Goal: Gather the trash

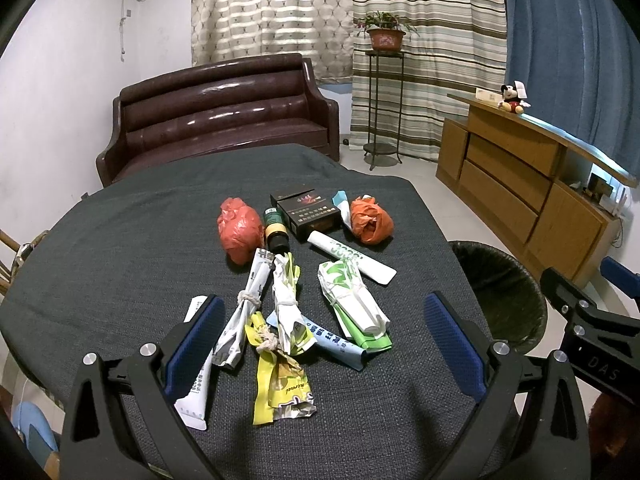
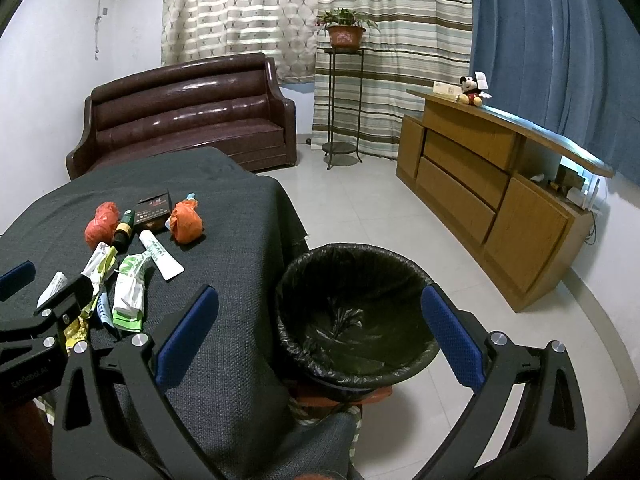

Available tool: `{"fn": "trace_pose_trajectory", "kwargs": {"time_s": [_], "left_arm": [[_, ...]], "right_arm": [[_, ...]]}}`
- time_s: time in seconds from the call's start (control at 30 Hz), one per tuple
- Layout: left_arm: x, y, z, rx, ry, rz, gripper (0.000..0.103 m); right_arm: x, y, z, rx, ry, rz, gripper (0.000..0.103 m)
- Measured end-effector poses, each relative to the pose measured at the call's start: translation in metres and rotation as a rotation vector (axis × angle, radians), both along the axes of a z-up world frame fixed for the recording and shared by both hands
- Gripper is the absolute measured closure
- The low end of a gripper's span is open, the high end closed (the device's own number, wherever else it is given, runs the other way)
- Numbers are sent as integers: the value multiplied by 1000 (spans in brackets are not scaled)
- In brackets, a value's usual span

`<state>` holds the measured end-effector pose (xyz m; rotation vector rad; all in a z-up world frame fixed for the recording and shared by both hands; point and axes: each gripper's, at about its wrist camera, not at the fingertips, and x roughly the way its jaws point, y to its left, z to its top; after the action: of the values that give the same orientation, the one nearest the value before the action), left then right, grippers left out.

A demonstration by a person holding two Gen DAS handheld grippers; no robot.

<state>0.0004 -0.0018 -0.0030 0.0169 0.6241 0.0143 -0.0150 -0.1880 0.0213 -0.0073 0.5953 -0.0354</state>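
Trash lies on the dark cloth table (image 1: 100, 240): two red-orange bag balls (image 1: 239, 232) (image 1: 370, 220), a black box (image 1: 310, 212), a small dark bottle (image 1: 275, 230), a white tube (image 1: 352, 256), and several knotted wrappers, among them a yellow one (image 1: 280, 376) and a green-white one (image 1: 352, 300). My left gripper (image 1: 324, 312) is open over the wrappers, holding nothing. My right gripper (image 2: 320, 304) is open and empty above the black-lined bin (image 2: 356, 312) beside the table's right edge. The trash pile also shows in the right wrist view (image 2: 128, 280).
A brown leather sofa (image 1: 224, 116) stands behind the table. A wooden sideboard (image 2: 492, 188) with a plush toy (image 2: 472, 90) runs along the right wall. A plant stand (image 2: 344, 100) stands by the curtains. Tiled floor lies between the bin and sideboard.
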Motion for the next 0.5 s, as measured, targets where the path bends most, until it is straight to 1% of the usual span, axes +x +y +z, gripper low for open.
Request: {"fn": "trace_pose_trajectory", "kwargs": {"time_s": [0.5], "left_arm": [[-3, -2, -1, 1, 1, 1, 6]], "right_arm": [[1, -1, 0, 2, 1, 0, 4]]}}
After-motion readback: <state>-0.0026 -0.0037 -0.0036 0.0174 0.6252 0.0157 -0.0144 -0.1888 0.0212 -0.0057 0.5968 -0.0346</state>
